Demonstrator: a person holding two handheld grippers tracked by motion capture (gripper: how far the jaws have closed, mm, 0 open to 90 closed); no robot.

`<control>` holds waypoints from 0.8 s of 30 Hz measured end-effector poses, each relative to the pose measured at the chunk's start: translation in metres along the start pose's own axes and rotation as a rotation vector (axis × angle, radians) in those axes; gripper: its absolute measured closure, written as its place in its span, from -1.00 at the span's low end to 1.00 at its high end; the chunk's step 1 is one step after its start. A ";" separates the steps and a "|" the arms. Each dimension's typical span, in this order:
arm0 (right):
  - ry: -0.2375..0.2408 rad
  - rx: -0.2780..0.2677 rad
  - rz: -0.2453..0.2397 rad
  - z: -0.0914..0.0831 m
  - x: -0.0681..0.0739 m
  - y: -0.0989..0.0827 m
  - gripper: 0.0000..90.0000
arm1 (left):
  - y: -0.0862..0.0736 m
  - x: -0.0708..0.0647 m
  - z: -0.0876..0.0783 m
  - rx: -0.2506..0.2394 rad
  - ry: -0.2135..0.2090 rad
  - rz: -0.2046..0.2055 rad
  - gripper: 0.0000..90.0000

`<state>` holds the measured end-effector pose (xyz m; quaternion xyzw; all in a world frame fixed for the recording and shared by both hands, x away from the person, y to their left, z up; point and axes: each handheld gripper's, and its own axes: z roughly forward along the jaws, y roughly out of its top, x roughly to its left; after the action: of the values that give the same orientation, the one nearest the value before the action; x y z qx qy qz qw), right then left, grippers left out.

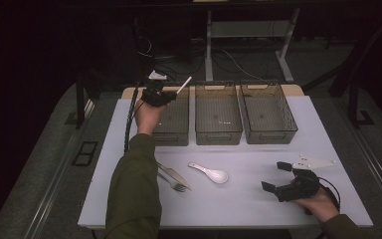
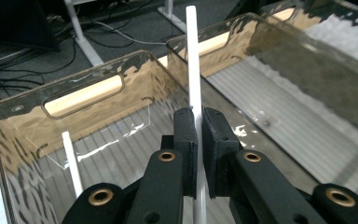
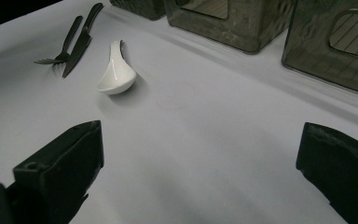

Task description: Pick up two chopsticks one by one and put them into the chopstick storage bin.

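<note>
A: What is the left gripper doing?

B: Its jaws are clamped on a thin white stick, which runs up between the pads and past their tips. In the high view the left gripper sits over the far end of the left bin, the stick slanting up and away from it.

A: How tight is it around those jaws?

B: The bin's far wall, with its handle slot, stands just ahead of the tips. To the gripper's right, the rim of the middle bin lies close. A second white stick rests on the ribbed bin floor, below and left of the jaws.

A: And the right gripper?

B: The right gripper is spread wide with nothing between its jaws, over bare table. Ahead and to its left lie a white spoon, a knife and a fork, well apart from it. The middle bin and the right bin stand farther ahead.

A: The surface and the room?

B: The table is pale and plain, with open space around the right gripper. The three bins stand in a row near the far edge. Beyond it the room is dark, with cables on the floor and a white desk frame.
</note>
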<state>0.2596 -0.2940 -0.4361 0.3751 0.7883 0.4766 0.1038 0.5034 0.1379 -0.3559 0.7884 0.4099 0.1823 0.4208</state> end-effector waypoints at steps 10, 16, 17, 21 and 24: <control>0.002 -0.001 0.005 -0.001 0.000 0.000 -0.98 | -0.009 0.003 0.014 0.061 0.049 -0.029 0.86; 0.004 -0.002 0.002 0.000 0.000 0.000 -0.98 | -0.013 0.006 0.016 0.099 0.068 -0.045 0.84; 0.004 -0.001 0.003 0.000 0.000 0.000 -0.98 | -0.013 0.006 0.016 0.108 0.074 -0.035 0.84; 0.004 -0.002 0.001 0.000 0.000 0.000 -0.98 | -0.013 0.005 0.018 0.107 0.075 -0.035 0.84; 0.004 -0.001 0.003 -0.001 0.000 0.000 -0.98 | -0.013 0.005 0.020 0.119 0.078 -0.034 0.83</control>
<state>0.2591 -0.2941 -0.4358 0.3752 0.7877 0.4779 0.1017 0.5122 0.1356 -0.3781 0.7973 0.4494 0.1810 0.3600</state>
